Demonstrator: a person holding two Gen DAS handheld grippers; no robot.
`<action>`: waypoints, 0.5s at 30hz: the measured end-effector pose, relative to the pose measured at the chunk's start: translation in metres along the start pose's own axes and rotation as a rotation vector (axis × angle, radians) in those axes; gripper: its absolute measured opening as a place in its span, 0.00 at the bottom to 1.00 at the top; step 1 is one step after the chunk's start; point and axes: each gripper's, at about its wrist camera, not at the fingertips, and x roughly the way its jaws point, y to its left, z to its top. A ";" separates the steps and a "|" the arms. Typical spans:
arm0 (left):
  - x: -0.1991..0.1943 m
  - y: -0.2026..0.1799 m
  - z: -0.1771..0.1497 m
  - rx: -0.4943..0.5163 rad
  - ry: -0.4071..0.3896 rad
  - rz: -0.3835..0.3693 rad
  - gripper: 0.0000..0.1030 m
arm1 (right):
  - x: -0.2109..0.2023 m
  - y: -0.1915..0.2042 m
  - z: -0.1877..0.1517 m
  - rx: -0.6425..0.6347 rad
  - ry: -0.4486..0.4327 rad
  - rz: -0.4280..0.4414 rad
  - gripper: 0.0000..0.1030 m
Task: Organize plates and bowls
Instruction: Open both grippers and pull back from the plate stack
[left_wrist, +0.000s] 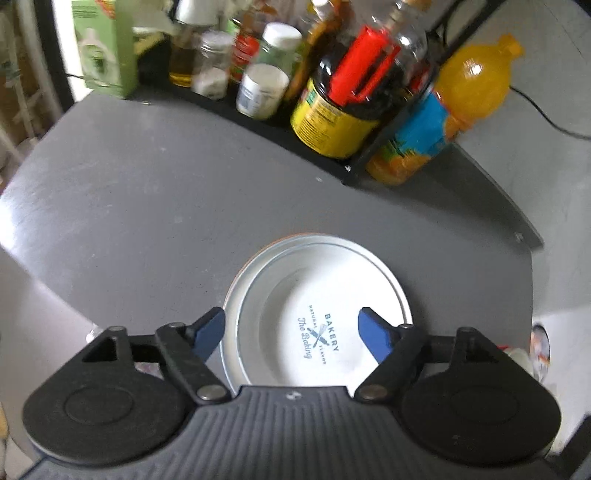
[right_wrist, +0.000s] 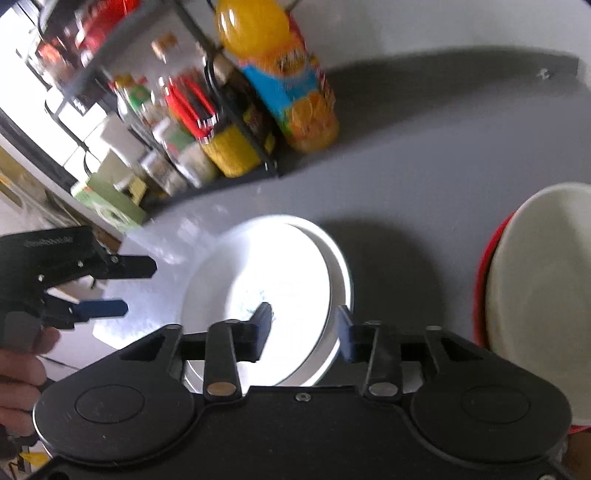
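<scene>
Below, left gripper (left_wrist: 291, 328) hovers w/ fingers spread wide over a white plate (left_wrist: 317, 280) printed "BAKERY", lying on the grey surface (left_wrist: 147, 206); nothing is held. Right gripper (right_wrist: 303, 325) also has fingers apart, straddling the plate's near rim w/o clamping it. White bowl (right_wrist: 539, 295) sits inside a red one at far right. Orange juice bottle (right_wrist: 280, 74) stands beside a black rack (left_wrist: 258, 114) of jars.

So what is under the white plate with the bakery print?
The bakery plate sits on another wider plate, whose rim shows around it. A thin orange edge peeks out below; what it belongs to is covered.
</scene>
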 end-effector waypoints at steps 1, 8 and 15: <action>-0.004 -0.005 -0.002 0.002 -0.012 -0.011 0.78 | -0.009 -0.002 0.002 -0.005 -0.021 -0.001 0.44; -0.012 -0.055 -0.019 0.095 -0.048 -0.037 0.81 | -0.060 -0.035 0.019 0.010 -0.125 -0.036 0.60; -0.009 -0.116 -0.038 0.196 -0.046 -0.092 0.82 | -0.099 -0.081 0.021 0.052 -0.205 -0.091 0.72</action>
